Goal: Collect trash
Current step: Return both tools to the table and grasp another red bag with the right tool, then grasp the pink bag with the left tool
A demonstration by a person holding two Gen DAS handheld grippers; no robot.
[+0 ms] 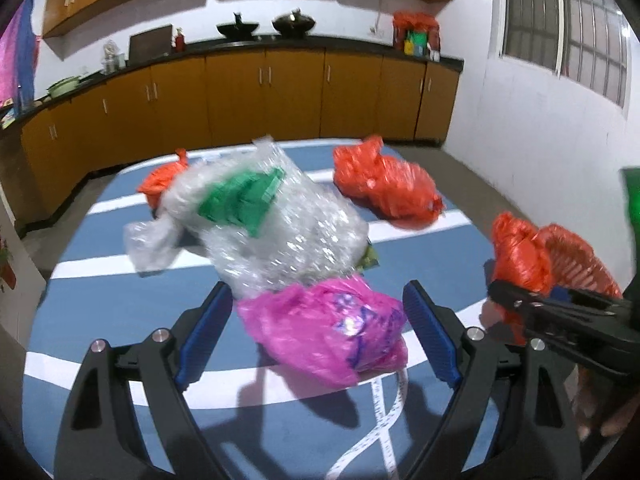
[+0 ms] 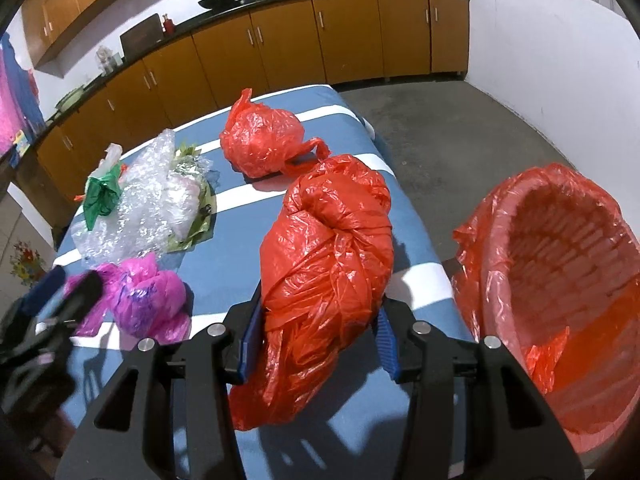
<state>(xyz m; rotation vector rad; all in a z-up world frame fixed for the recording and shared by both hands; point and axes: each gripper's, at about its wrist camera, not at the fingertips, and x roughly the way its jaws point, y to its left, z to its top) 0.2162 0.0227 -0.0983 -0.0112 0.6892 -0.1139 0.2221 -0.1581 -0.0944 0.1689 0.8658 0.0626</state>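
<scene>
The right gripper (image 2: 318, 334) was clamped on a big red bag (image 2: 326, 264) of thin, crinkled, glossy plastic, its blue ribbed pads pressed into the bulging sides. The bag hung between the fingers just left of the bin (image 2: 560, 280), a round basket of woven lattice lined with the same red film; the bin's near and right rim was cut off by the frame edge.

The left gripper (image 1: 318, 336) stood wide open, its fingers on either side of a crumpled pink bag (image 1: 324, 328) with purple print that could not be read. Whether the pads touched it could not be told. Just beyond lay a lumpy wad of clear bubble wrap (image 1: 276, 232) holding something green (image 1: 244, 200), blurred in the left view.

Far right on the table (image 2: 224, 256), a blue cloth with white stripes, sat a knotted red sack (image 2: 260, 140). A smaller red bundle (image 1: 162, 182) at the far left was mostly hidden behind the bubble wrap. A white paper strip (image 1: 380, 420) curled at the near edge, partly covered by the pink bag.
</scene>
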